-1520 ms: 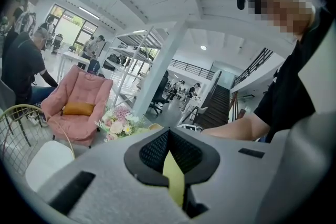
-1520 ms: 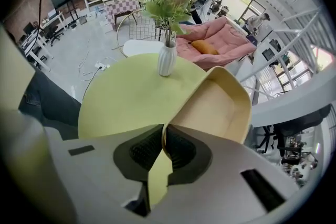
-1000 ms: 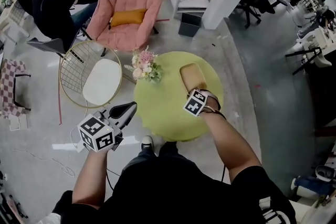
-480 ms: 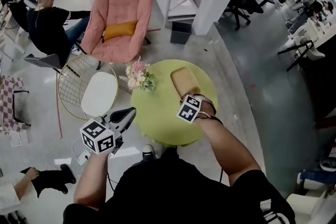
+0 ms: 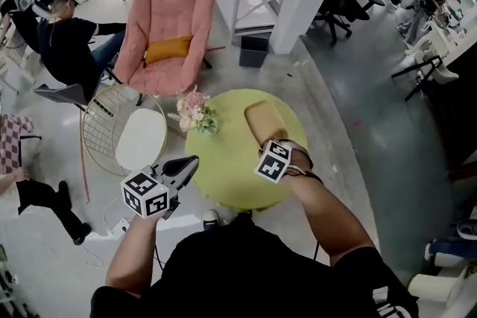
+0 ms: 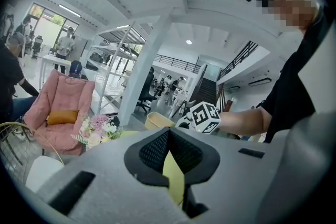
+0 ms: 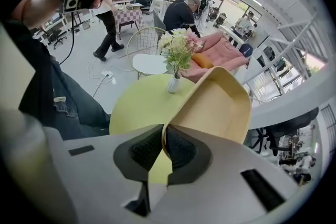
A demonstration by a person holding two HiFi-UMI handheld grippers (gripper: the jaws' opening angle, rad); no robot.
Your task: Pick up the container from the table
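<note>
Your right tongs (image 7: 164,131) were clenched on the near rim of the container (image 7: 223,105), which stretched away from them, tilted over the table (image 5: 223,175). Your left tongs (image 6: 168,136), closed and empty, sat beside the table.

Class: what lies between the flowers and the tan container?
Nothing: the head view shows only bare tabletop between the flowers and the container.

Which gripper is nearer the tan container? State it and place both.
Right. The right gripper is clamped on the container at its rim, over the yellow table. The left gripper hangs apart, beyond the table's near-left edge.
</note>
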